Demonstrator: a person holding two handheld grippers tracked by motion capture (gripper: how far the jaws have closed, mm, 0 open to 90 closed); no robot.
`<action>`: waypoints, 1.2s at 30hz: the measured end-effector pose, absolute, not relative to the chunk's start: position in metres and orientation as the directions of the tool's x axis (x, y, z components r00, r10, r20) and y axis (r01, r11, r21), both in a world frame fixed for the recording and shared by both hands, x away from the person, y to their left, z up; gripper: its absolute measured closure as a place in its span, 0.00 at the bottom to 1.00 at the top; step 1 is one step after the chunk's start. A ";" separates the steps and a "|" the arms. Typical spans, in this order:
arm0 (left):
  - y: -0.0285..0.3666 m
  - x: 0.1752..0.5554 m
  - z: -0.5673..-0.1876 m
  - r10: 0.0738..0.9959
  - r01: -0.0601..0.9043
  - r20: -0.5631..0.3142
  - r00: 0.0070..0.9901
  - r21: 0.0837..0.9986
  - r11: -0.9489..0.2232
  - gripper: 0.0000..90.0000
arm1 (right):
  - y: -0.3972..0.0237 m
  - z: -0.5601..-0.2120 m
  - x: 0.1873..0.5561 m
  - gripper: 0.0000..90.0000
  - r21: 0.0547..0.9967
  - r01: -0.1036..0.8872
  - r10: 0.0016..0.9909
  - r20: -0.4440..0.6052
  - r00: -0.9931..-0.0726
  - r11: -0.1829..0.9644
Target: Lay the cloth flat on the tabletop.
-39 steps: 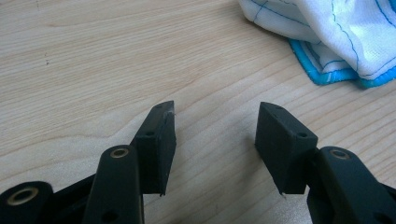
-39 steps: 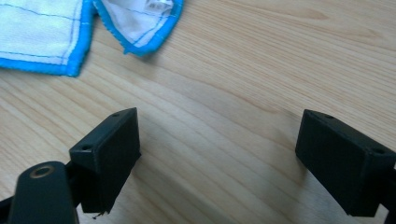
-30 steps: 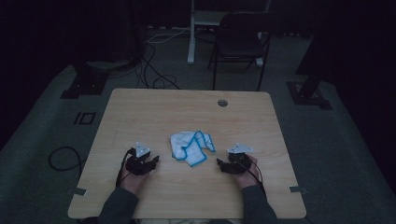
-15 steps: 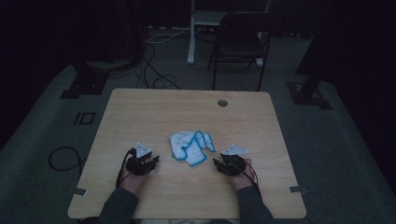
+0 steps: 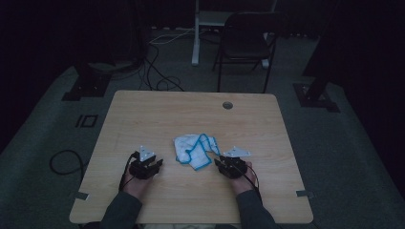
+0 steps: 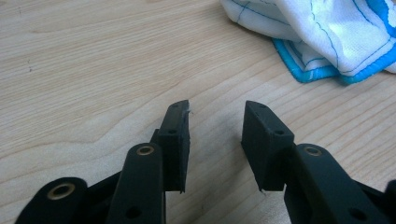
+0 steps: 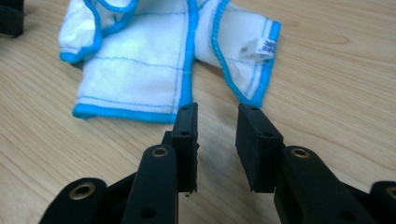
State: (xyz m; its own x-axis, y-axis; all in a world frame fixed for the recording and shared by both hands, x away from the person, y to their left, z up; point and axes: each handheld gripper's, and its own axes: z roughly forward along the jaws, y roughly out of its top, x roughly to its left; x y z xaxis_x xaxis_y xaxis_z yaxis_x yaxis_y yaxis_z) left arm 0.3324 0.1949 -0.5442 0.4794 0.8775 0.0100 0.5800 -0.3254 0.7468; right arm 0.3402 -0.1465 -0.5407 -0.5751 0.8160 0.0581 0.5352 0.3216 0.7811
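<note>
two tools rest on the bench (image 5: 143,114), both with jaws apart on nothing and just closing. the crumpled cloth (image 5: 195,150) lies directly ahead of the right tool (image 7: 215,112), nearer it than the left tool (image 6: 217,109), from which it lies ahead and rightward.

The high view is dim and murky, while both gripper views are evenly bright and sharp.
</note>
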 end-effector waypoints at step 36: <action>0.126 0.370 -0.493 0.775 0.441 0.053 0.630 0.796 -0.414 0.69 | -0.109 -0.547 0.338 0.96 0.763 0.524 0.784 0.037 -0.619 0.377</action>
